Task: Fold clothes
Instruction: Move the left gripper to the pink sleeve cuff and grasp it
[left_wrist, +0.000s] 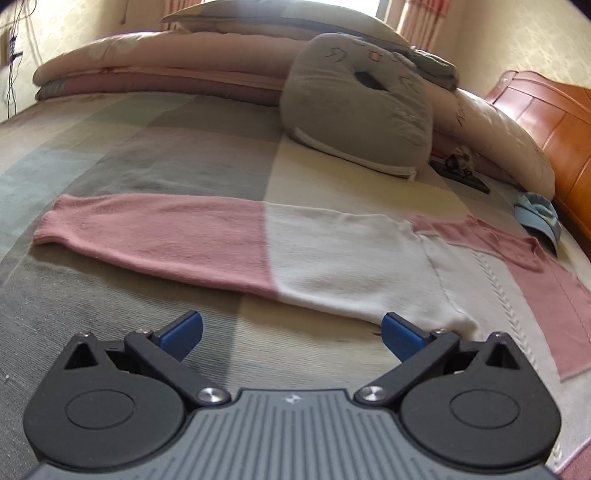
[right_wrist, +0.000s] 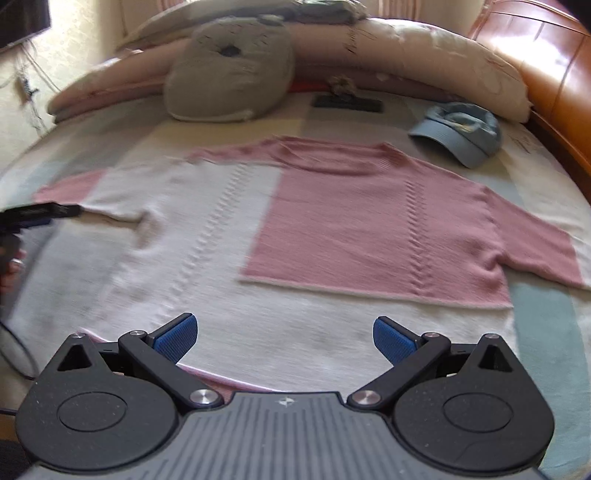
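— Left wrist view: the sweater (left_wrist: 332, 258) lies spread flat on the bed (left_wrist: 129, 155), one sleeve (left_wrist: 155, 232) stretched out to the side; the left gripper (left_wrist: 291, 334) hovers just short of the armpit, jaws spread wide, holding nothing.

— Right wrist view agrees; the right gripper (right_wrist: 284, 338) hangs over the white hem, jaws released too; a cap (right_wrist: 458, 133) sits beyond the shoulder, a grey cushion (right_wrist: 229, 70) farther back.

— It looks like a soft, light, limp knit; I'd judge it sags and stretches if pinched in one spot; cuff, shoulder seam or hem should hold best.

— The other sleeve runs out of frame at the right; motion blur smears the knit; whether any fold is already in it, I cannot tell.
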